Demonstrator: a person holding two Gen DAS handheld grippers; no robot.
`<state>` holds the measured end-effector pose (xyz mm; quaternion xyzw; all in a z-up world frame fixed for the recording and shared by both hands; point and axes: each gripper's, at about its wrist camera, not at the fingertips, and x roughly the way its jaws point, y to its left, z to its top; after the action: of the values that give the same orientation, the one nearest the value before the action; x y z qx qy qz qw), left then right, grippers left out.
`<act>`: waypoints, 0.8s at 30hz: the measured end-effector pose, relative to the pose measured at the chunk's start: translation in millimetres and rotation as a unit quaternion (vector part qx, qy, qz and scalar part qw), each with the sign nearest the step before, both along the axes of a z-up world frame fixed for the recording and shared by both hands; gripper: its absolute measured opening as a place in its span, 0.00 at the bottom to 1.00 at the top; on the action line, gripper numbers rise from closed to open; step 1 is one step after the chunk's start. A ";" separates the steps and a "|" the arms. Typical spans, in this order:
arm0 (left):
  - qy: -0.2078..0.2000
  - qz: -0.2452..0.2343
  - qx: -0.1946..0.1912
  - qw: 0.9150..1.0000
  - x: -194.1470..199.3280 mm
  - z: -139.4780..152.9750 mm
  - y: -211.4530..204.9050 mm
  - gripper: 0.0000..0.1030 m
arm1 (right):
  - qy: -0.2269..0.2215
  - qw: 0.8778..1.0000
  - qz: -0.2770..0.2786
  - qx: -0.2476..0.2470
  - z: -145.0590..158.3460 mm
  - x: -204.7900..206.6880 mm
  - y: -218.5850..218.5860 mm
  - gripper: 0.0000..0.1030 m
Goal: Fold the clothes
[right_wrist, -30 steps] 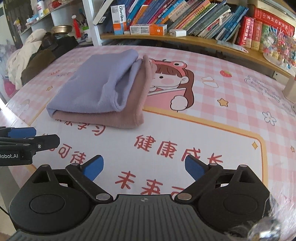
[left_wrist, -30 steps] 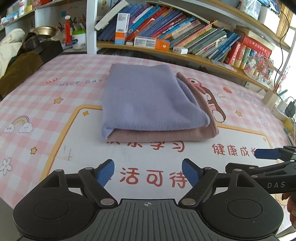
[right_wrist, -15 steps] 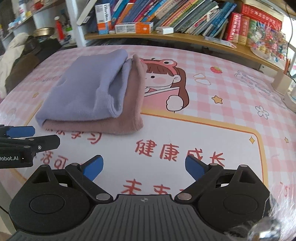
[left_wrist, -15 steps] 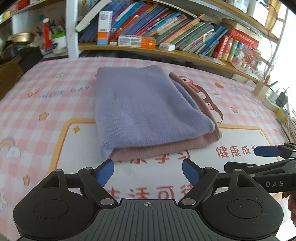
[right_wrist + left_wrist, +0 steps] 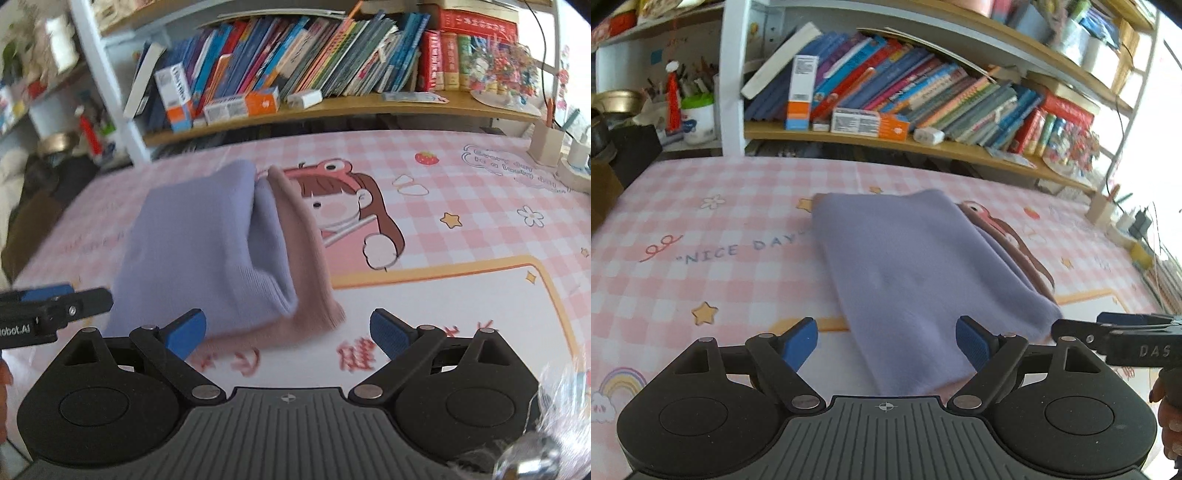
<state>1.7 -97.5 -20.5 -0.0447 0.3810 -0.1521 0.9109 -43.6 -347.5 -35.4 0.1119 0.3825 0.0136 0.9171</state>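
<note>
Two folded cloths, one lilac cloth (image 5: 916, 266) stacked on one pink cloth (image 5: 310, 266), are being framed at twelve o'clock by the left gripper (image 5: 886, 341) and right gripper (image 5: 288, 332), both spread wide, nothing grasped.

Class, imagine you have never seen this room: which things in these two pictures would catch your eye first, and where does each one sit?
First comes the folded lilac cloth lying on a folded pink cloth, mid-table on the pink checked tablecloth with its cartoon girl. Behind the table, a shelf of leaning books fills the background. Low in each view, the left hand-held gripper and right hand-held gripper stand open, holding nothing.
</note>
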 end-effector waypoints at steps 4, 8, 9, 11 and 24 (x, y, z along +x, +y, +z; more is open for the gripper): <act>0.025 -0.011 -0.025 0.999 17.9 -7.7 16.9 0.83 | 0.005 0.999 -0.022 0.027 -0.5 19.7 -2.0 0.93; 0.056 -0.022 -0.037 0.998 34.7 -23.9 21.9 0.83 | 0.019 0.998 -0.051 0.030 -4.4 39.5 -8.3 0.93; 0.061 -0.023 -0.042 0.997 38.0 -27.0 22.7 0.83 | 0.028 0.997 -0.049 0.043 -7.4 44.8 -11.6 0.93; 0.071 -0.020 -0.062 0.995 44.5 -31.1 26.3 0.83 | 0.047 0.995 -0.046 0.068 -13.6 54.3 -16.7 0.93; 0.119 0.024 -0.166 0.979 73.1 -48.7 40.7 0.83 | 0.089 0.980 -0.014 0.176 -35.9 76.8 -33.2 0.87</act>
<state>74.9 -56.8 -69.2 -0.2224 0.4545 -0.1854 0.8423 33.2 -380.7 -71.4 0.2778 0.4523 0.0574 0.8456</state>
